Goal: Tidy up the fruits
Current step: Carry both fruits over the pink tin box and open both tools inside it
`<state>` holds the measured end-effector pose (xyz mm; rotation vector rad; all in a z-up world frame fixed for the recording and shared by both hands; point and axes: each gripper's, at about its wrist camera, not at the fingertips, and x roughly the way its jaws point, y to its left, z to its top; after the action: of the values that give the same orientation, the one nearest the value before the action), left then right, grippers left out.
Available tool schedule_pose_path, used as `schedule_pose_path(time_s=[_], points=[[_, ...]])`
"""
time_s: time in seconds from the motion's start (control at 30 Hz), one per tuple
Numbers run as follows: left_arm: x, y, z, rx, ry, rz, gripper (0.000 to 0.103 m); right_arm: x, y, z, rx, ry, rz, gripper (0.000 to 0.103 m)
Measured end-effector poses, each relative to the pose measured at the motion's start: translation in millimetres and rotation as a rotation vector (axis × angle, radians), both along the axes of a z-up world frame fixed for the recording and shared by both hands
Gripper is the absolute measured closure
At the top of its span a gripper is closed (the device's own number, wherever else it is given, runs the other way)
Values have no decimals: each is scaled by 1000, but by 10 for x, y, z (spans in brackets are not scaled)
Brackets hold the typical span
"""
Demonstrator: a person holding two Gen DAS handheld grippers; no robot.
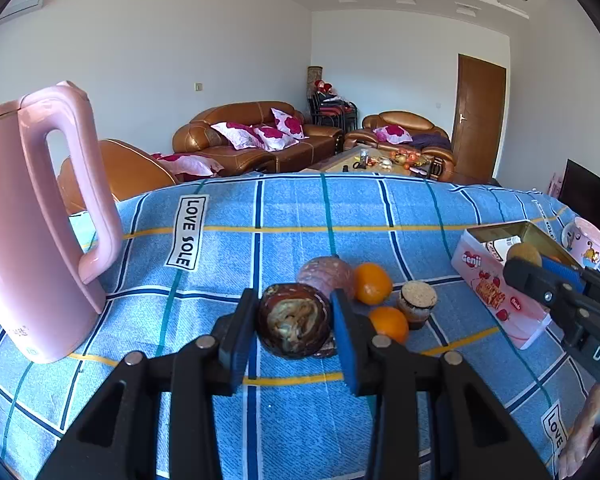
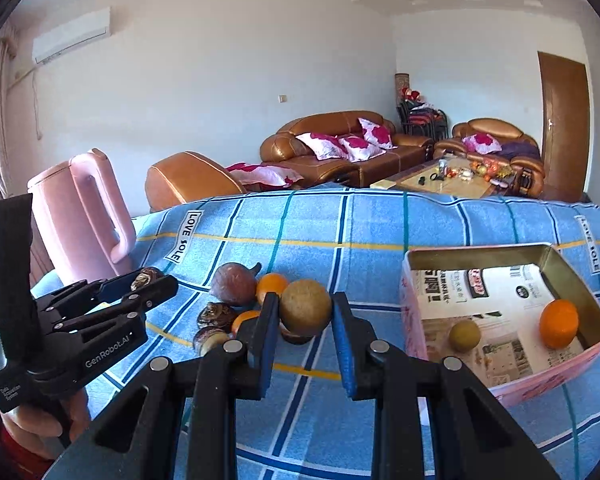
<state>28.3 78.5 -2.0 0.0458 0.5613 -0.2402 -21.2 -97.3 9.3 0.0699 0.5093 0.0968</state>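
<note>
Boxed: one orange (image 2: 558, 329) and one brown fruit (image 2: 464, 335) in the tin (image 2: 476, 254), right of the right tongs (image 2: 305, 320). In transit: right tongs closed on a russet fruit (image 2: 306, 307); left tongs (image 1: 295, 322) grip a dark mottled fruit (image 1: 294, 321). Outstanding (beyond both tongs): a cluster on the surface (image 1: 380, 208).

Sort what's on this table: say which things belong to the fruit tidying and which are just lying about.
Belongs to the job: dark fruit in left gripper; brown fruit in right gripper; oranges; tin box.

Lying about: pink kettle; mug; small cork-topped jar.
</note>
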Motion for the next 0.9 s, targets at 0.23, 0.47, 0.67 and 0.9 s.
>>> schedule_pose_path(time_s=[0.23, 0.47, 0.67, 0.9], points=[[-59, -31, -13, -19, 2, 36, 64, 39, -141, -24, -61, 14, -64, 75], [-145, -248, -24, 4, -1, 23, 64, 43, -280, -45, -99, 11, -82, 75], [-197, -485, -32, 18, -2, -6, 64, 61, -452, -65, -105, 18, -114, 75], [-223, -759, -43, 31, 12, -45, 64, 63, -659, -76, -118, 25, -143, 75]])
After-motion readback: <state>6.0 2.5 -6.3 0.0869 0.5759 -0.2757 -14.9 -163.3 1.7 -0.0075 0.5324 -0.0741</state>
